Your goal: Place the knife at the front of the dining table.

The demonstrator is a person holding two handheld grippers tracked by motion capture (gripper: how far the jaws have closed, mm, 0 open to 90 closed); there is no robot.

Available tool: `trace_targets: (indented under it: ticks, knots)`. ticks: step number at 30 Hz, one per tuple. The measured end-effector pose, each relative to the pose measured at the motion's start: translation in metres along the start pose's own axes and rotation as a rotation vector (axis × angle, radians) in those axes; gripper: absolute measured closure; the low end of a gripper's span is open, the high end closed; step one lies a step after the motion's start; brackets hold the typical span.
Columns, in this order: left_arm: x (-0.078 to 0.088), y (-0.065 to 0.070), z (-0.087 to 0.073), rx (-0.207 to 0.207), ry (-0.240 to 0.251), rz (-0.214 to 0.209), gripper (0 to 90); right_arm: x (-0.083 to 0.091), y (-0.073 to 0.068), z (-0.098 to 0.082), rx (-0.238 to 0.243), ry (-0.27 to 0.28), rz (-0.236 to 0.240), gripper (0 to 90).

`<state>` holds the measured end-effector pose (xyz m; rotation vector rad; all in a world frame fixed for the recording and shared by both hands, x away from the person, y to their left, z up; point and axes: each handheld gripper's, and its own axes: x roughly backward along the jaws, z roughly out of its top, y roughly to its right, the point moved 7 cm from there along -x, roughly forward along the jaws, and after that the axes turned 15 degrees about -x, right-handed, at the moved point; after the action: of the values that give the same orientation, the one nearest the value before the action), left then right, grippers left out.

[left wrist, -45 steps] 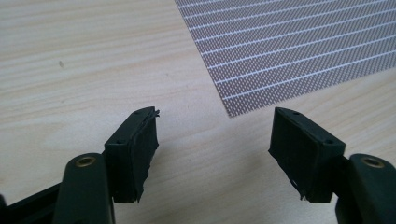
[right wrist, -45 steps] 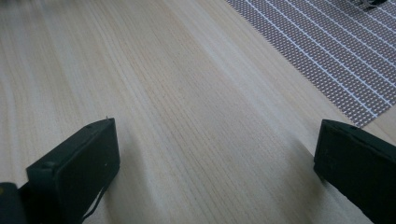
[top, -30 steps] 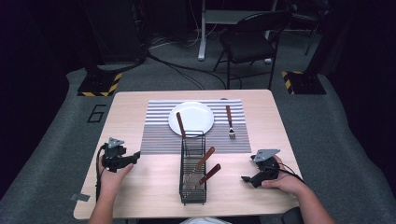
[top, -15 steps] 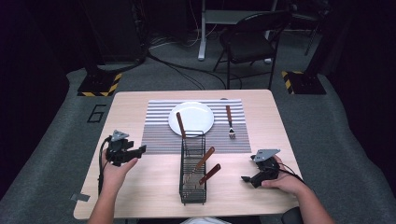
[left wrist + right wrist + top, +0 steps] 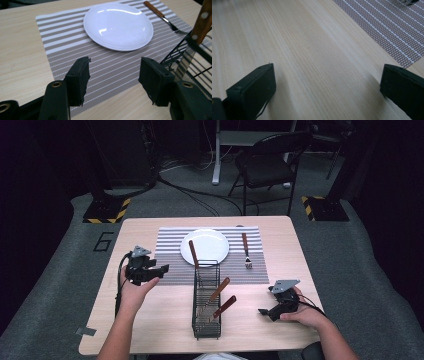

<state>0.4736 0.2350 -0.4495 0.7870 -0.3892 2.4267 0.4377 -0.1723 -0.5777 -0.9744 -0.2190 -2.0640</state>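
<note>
My left gripper (image 5: pixel 161 270) hovers over the left edge of the striped placemat (image 5: pixel 170 255), pointing right toward the black wire caddy (image 5: pixel 206 300). Its jaws have just been closing a little; it is open, with nothing in my left gripper (image 5: pixel 115 65). Ahead lie a white plate (image 5: pixel 118 25) and a wooden-handled fork (image 5: pixel 162 16). A wooden-handled knife (image 5: pixel 197 32) stands in the caddy (image 5: pixel 175 53) beside the right jaw. My right gripper (image 5: pixel 263 312) rests low near the table's front right, and my right gripper (image 5: pixel 328 72) is wide open over bare wood.
The caddy stands in the middle front of the table (image 5: pixel 280 227) and holds two more wooden-handled utensils (image 5: pixel 220 290), leaning right. The fork (image 5: pixel 245 249) lies right of the plate (image 5: pixel 204 246). A black chair (image 5: pixel 267 165) stands beyond the table.
The left hand has lifted off the table and moved up the picture and rightward toward the placemat. The right hand has stayed put.
</note>
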Motion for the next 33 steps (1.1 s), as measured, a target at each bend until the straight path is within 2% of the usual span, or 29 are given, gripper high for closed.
trace_targets:
  ticks: [5, 11, 15, 17, 19, 25, 30, 33]
  knots:
    - [-0.001, 0.003, 0.014, 0.010, 0.019, -0.019, 41.2, 0.000, 0.000, 0.000, 0.000, 0.001, 0.000, 0.0]
    - [0.000, 0.008, 0.026, -0.006, 0.025, -0.040, 41.2, 0.000, 0.000, 0.000, 0.000, 0.001, 0.000, 0.0]
    - [-0.001, 0.018, 0.038, -0.024, 0.043, -0.063, 41.9, 0.000, 0.000, 0.000, 0.000, 0.000, 0.000, 0.0]
    - [-0.002, 0.024, 0.041, -0.037, 0.052, -0.077, 45.4, 0.000, 0.000, 0.000, 0.000, 0.001, 0.000, 0.0]
    - [-0.003, 0.030, 0.043, -0.057, 0.056, -0.086, 47.8, 0.000, 0.000, 0.000, 0.001, 0.000, 0.000, 0.0]
    - [-0.007, 0.046, 0.046, -0.059, 0.077, -0.131, 50.6, 0.000, 0.000, 0.000, 0.000, 0.001, 0.000, 0.0]
    - [-0.012, 0.054, 0.046, -0.062, 0.076, -0.149, 53.2, 0.000, 0.000, 0.000, 0.002, 0.001, 0.001, 0.0]
    - [-0.018, 0.063, 0.047, -0.081, 0.077, -0.168, 54.1, 0.000, 0.000, 0.000, 0.004, 0.002, 0.001, 0.0]
